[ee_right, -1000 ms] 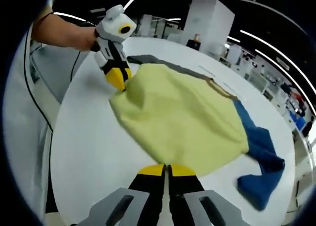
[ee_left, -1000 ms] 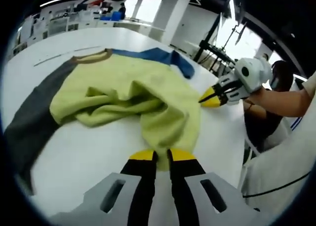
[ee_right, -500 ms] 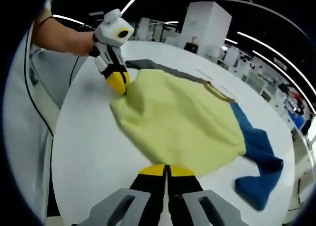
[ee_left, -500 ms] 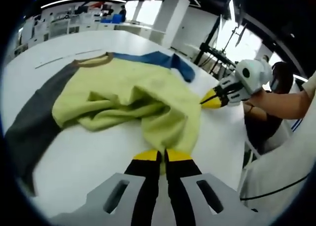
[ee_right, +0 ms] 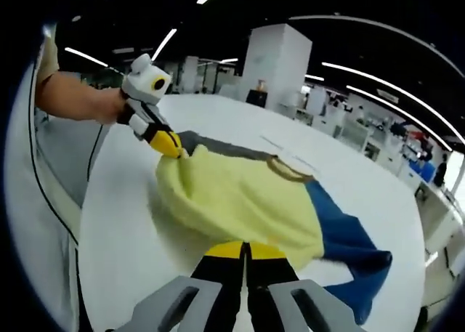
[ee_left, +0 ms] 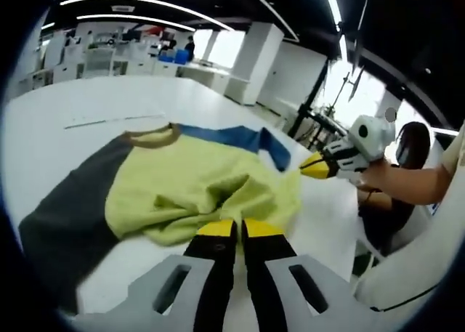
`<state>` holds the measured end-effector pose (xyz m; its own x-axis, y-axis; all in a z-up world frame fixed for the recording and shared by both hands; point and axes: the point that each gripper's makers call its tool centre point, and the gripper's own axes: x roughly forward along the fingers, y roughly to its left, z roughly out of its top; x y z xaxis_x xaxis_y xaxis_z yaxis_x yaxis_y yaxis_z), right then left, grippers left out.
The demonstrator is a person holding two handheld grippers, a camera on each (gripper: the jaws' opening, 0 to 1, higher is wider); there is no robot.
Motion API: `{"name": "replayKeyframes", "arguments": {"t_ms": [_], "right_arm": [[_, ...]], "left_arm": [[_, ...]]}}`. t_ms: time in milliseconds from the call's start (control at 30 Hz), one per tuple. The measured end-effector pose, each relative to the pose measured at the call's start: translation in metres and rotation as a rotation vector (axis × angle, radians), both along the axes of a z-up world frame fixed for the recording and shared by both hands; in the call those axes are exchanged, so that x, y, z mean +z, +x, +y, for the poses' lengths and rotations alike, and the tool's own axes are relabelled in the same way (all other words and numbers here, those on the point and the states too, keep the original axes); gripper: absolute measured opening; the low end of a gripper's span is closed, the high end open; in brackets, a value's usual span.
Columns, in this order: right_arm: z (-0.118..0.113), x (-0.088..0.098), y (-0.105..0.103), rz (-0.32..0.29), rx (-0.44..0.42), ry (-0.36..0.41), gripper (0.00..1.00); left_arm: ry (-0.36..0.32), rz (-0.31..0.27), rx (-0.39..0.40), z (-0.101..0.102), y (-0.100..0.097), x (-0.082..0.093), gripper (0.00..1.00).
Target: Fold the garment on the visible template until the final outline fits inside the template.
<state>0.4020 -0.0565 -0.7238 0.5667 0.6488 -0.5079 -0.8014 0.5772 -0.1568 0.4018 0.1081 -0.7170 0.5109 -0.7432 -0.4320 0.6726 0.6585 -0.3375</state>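
- Your left claw (ee_left: 234, 229) has its yellow-tipped jaws pinched together on the near hem of the garment (ee_left: 196, 190), which lies bunched on the white table (ee_left: 87, 103).
- Your right claw (ee_right: 244, 250) is likewise clamped on the garment's near edge in the right gripper view, jaws pressed tight on the yellow cloth.
- The garment's yellow-green body is lifted and rumpled between the two claws; its grey sleeve (ee_left: 69, 201) trails to the near left, its blue sleeve (ee_left: 240, 138) lies at the far right, and the tan collar (ee_left: 151, 136) sits at the far side.
- In the right gripper view the blue sleeve hangs to the right, folded at its end.
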Motion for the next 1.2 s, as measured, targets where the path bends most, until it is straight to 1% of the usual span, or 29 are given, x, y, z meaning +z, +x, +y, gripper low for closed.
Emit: {"name": "replayKeyframes", "arguments": {"t_ms": [133,233,300,333,433,533,633,700,800,1000,1100,1200], "right_arm": [[-0.003,0.007,0.016,-0.012,-0.024,0.015,0.0],[-0.006,0.014,0.03,-0.02,-0.049,0.035,0.0],[-0.008,0.015,0.036,-0.021,-0.062,0.042,0.0],[-0.012,0.016,0.044,-0.018,-0.082,0.053,0.0],[-0.018,0.019,0.056,-0.009,-0.121,0.083,0.0],[-0.024,0.021,0.067,0.006,-0.155,0.12,0.0],[-0.028,0.023,0.078,0.017,-0.186,0.157,0.0],[-0.031,0.024,0.086,0.021,-0.204,0.169,0.0],[-0.035,0.025,0.098,0.028,-0.225,0.184,0.0],[-0.039,0.014,0.12,0.06,-0.244,0.158,0.0],[-0.039,0.013,0.128,0.065,-0.25,0.146,0.0],[-0.04,0.012,0.137,0.069,-0.263,0.154,0.0]], "left_arm": [[-0.014,-0.032,0.014,-0.001,0.017,0.014,0.01],[-0.015,-0.06,0.012,-0.006,0.033,0.023,0.01],[-0.012,-0.072,0.012,-0.007,0.04,0.025,0.01],[-0.014,-0.077,0.011,-0.01,0.048,0.028,0.01],[-0.008,-0.099,0.008,-0.016,0.059,0.034,0.01],[-0.003,-0.122,0.008,-0.021,0.075,0.042,0.01],[0.001,-0.129,0.009,-0.024,0.089,0.045,0.01],[0.004,-0.135,0.009,-0.028,0.097,0.048,0.01],[0.016,-0.139,0.012,-0.032,0.11,0.048,0.01],[0.069,-0.12,0.024,-0.033,0.138,0.037,0.01],[0.102,-0.13,0.029,-0.034,0.15,0.038,0.01],[0.108,-0.137,0.039,-0.036,0.161,0.043,0.01]]}}
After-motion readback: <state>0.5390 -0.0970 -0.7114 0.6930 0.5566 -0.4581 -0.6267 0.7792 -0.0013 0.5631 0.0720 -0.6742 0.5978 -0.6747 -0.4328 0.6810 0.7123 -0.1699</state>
